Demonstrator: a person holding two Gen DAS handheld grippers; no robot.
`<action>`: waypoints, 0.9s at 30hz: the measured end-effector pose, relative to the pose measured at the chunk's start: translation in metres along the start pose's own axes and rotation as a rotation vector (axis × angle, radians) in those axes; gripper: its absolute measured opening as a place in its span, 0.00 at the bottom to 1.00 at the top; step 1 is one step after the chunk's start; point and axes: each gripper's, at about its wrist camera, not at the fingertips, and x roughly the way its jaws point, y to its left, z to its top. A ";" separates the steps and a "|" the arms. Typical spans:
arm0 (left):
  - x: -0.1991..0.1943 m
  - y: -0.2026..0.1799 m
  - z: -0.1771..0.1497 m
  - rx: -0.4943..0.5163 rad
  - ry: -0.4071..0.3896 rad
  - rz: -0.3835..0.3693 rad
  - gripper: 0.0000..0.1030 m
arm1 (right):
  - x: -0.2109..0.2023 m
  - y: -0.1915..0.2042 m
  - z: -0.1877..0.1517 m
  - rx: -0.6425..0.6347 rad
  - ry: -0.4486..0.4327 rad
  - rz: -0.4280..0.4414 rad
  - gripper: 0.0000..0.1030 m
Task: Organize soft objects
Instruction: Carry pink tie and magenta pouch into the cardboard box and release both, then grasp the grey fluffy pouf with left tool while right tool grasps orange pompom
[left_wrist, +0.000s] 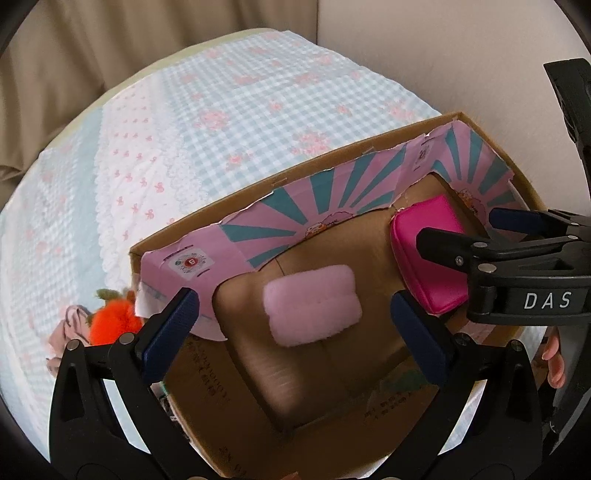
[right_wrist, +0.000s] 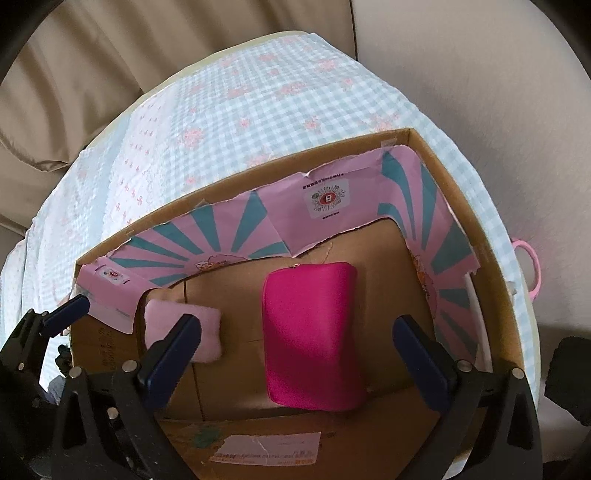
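Observation:
A cardboard box (left_wrist: 173, 229) with pink and teal lining stands on a checked bedsheet; it also shows in the right wrist view (right_wrist: 461, 206). Inside lie a pale pink fluffy pad (left_wrist: 312, 304) and a magenta pouch (left_wrist: 428, 266). The right wrist view shows the pouch (right_wrist: 310, 339) in the middle and the pad (right_wrist: 207, 328) to its left. My left gripper (left_wrist: 295, 332) is open above the pad, holding nothing. My right gripper (right_wrist: 295, 350) is open above the pouch, holding nothing. The right gripper (left_wrist: 458, 229) also shows in the left wrist view over the pouch.
An orange plush toy (left_wrist: 114, 321) and a pinkish cloth (left_wrist: 70, 328) lie on the bedsheet (left_wrist: 184, 122) left of the box. A pink ring handle (right_wrist: 532, 273) sticks out right of the box. Beige sofa cushions (right_wrist: 92, 74) surround the bed.

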 end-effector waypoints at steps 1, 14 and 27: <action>-0.002 0.001 -0.001 -0.001 -0.003 -0.001 1.00 | -0.002 0.001 0.000 -0.002 -0.003 -0.002 1.00; -0.048 0.013 -0.005 -0.035 -0.067 -0.005 1.00 | -0.051 0.025 -0.005 -0.040 -0.079 -0.015 1.00; -0.153 0.094 -0.062 -0.172 -0.252 0.050 1.00 | -0.132 0.115 -0.047 -0.202 -0.251 0.039 1.00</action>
